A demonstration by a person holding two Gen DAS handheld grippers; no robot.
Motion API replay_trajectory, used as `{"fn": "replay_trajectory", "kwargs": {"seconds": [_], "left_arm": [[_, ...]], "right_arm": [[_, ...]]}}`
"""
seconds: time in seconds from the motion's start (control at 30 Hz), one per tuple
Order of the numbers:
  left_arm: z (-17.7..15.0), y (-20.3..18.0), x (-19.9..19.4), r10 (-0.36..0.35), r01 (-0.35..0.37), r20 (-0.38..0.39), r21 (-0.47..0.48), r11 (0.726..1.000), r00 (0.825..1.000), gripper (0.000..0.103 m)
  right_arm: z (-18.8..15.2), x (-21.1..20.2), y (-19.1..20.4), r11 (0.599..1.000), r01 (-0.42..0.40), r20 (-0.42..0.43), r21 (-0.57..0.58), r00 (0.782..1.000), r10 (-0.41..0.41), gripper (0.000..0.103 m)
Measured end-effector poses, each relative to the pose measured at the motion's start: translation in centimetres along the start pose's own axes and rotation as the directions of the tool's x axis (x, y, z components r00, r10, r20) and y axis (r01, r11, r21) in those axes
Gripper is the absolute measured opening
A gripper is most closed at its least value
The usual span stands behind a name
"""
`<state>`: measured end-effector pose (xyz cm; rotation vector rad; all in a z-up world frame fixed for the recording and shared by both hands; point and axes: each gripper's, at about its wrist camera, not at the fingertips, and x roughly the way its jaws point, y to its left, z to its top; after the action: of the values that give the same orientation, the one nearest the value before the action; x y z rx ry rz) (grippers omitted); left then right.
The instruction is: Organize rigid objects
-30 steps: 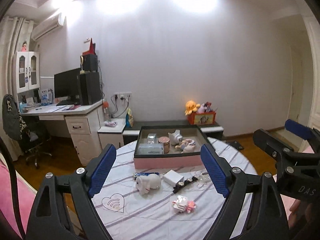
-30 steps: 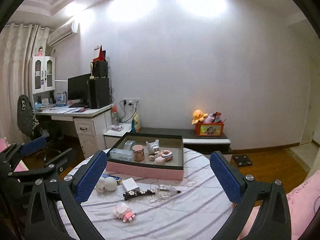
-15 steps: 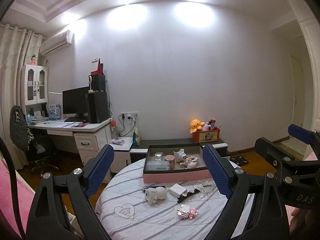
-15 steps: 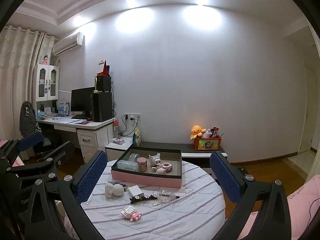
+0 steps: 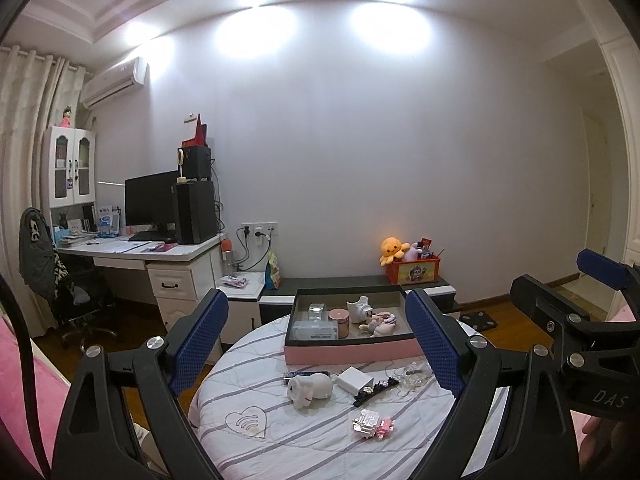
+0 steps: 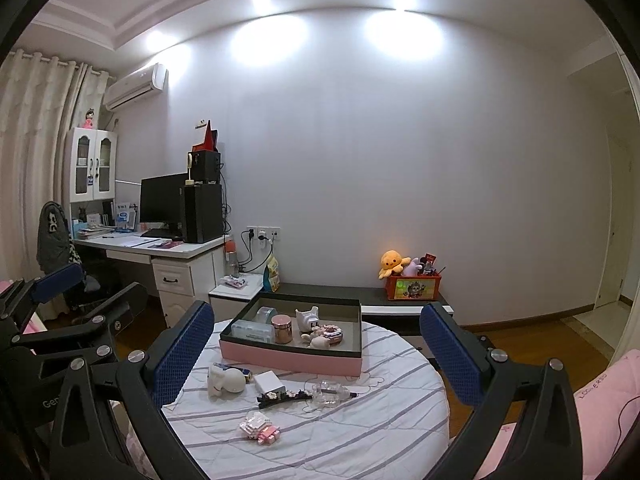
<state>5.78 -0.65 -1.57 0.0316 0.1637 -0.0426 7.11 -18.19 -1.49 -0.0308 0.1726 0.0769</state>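
The left gripper (image 5: 316, 344) is held with its blue-padded fingers (image 5: 198, 342) spread wide, nothing between them. The right gripper (image 6: 316, 356) is likewise spread and empty. Framed between each pair of fingers, on the round striped table (image 6: 380, 432), is the pink box (image 6: 292, 354), well ahead of the fingertips. Nearer than the box, loose on the cloth, are seen a white animal figure (image 5: 311, 388), a white adapter (image 5: 355, 379), a black hair clip (image 6: 282, 398) and a pink-and-white block toy (image 6: 259, 428). None is touched by either gripper.
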Motion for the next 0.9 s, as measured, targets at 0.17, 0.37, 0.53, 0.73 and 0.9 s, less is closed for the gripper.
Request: {"fn": "replay_trajectory", "kwargs": {"seconds": [0.17, 0.37, 0.53, 0.73, 0.9], "left_arm": [[-0.5, -0.1, 0.9, 0.001, -0.001, -0.015, 0.0, 1.0, 1.0, 0.093], [-3.1, -0.4, 4.2, 0.014, -0.014, -0.102, 0.006, 1.0, 0.995, 0.095], [-7.3, -1.1, 9.6, -0.032, 0.027, -0.283, -0.022, 0.999, 0.959, 0.095], [-13.4, -2.5, 15.8, -0.145, 0.097, -0.521, -0.119, 0.988, 0.841, 0.095], [-17.2, -4.3, 18.8, -0.175, 0.096, -0.643, -0.156, 0.983, 0.745, 0.095]], "right_arm": [[-0.2, 0.6, 0.0, 1.0, 0.0, -0.011, -0.002, 1.0, 0.0, 0.103], [-2.3, 3.1, 0.0, 1.0, -0.012, -0.088, 0.002, 0.996, 0.013, 0.103], [-5.9, 7.1, -0.7, 1.0, -0.022, -0.21, 0.011, 0.977, 0.024, 0.103], [-11.2, 12.4, -3.2, 0.997, -0.04, -0.397, 0.066, 0.915, 0.063, 0.103], [-14.7, 15.3, -5.0, 0.996, -0.02, -0.503, 0.089, 0.862, 0.062, 0.103]]}}
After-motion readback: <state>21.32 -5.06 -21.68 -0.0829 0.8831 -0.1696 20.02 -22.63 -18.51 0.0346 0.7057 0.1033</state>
